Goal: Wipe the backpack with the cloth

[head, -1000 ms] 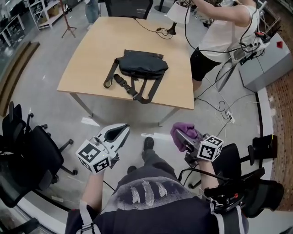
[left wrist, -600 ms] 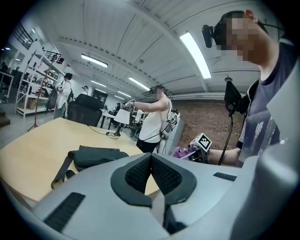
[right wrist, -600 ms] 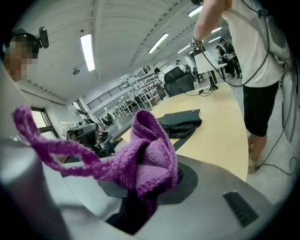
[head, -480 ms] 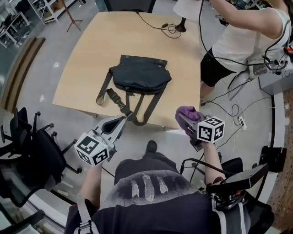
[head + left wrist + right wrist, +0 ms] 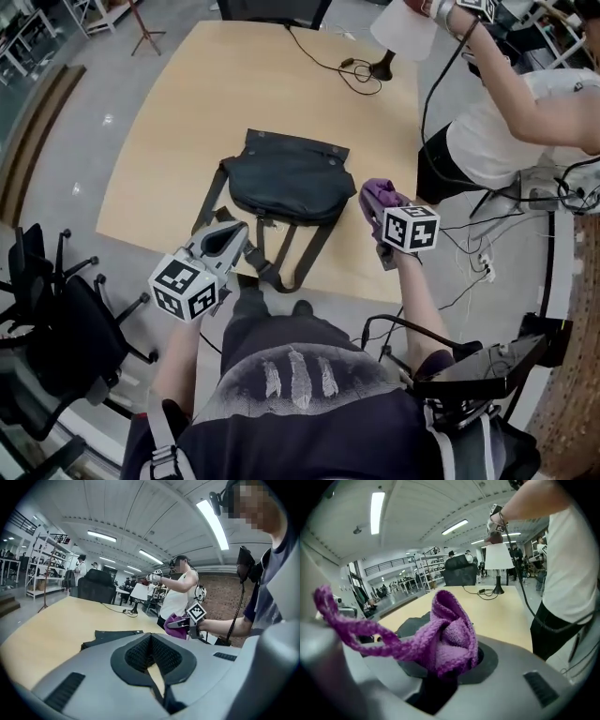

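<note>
While the backpack point(image 5: 286, 178) is laid flat on the table point(image 5: 178, 122), straps trailing toward the near edge, the cloth point(image 5: 450, 634) is clamped in the right gripper point(image 5: 377, 204) just right of it; the left gripper point(image 5: 234, 234) is closed on nothing.

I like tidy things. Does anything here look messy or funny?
Nothing is spilled or broken. The backpack lies flat, but its straps sprawl unevenly across the table toward its near edge. The purple cloth is bunched in the right gripper, with one loose loop sticking out.
</note>
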